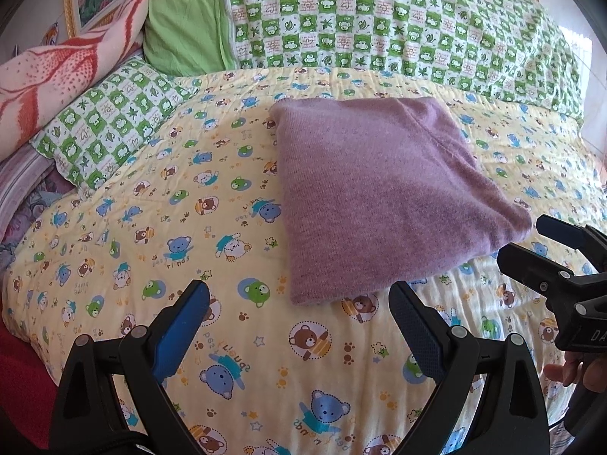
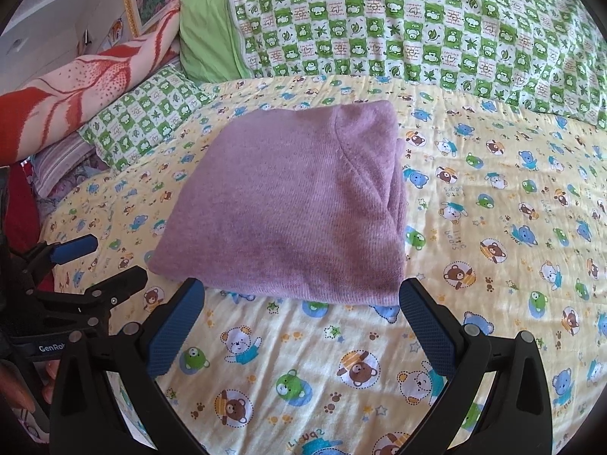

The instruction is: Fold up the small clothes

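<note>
A purple knit garment point(image 1: 375, 197) lies folded into a flat rectangle on the yellow bear-print quilt point(image 1: 212, 227); it also shows in the right wrist view point(image 2: 292, 204). My left gripper point(image 1: 299, 299) is open and empty, just short of the garment's near left corner. My right gripper point(image 2: 301, 295) is open and empty, its fingertips at the garment's near edge. Each gripper shows in the other's view: the right one point(image 1: 531, 242) at the garment's right, the left one point(image 2: 114, 261) at its left.
Green checked pillows point(image 1: 379, 19) and a small one point(image 1: 110, 121) lie at the back and left. A red-and-cream blanket point(image 1: 57, 76) is bunched at the far left. The yellow quilt point(image 2: 493, 227) stretches flat to the right.
</note>
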`<state>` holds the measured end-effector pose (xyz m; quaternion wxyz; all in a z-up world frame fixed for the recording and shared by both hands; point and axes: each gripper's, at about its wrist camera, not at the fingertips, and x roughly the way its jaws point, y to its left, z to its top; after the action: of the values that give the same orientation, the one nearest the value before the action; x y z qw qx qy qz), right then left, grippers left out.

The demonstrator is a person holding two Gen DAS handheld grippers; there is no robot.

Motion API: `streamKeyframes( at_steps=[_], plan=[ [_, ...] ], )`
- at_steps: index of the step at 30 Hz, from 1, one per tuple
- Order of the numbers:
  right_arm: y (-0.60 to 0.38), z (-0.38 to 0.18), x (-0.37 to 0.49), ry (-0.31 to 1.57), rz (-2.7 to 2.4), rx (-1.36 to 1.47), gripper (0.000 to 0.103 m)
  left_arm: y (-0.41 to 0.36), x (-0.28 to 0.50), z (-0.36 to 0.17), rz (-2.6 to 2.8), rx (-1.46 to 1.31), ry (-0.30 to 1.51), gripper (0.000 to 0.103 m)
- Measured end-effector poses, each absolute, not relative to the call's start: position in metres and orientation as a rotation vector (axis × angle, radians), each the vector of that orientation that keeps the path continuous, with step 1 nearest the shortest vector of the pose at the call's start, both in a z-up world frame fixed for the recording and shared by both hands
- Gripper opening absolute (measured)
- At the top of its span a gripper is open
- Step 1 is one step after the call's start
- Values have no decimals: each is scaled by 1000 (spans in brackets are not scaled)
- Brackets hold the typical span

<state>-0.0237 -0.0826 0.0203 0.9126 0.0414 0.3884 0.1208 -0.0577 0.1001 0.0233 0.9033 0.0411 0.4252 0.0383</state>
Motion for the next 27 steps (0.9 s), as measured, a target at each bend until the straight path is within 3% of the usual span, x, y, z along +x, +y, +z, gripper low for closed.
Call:
streamKeyframes(
  at_steps=[27],
  plan=[
    [-100,39,-7,769,244,124,102,100,-42,37,89,47,870,96]
  ],
)
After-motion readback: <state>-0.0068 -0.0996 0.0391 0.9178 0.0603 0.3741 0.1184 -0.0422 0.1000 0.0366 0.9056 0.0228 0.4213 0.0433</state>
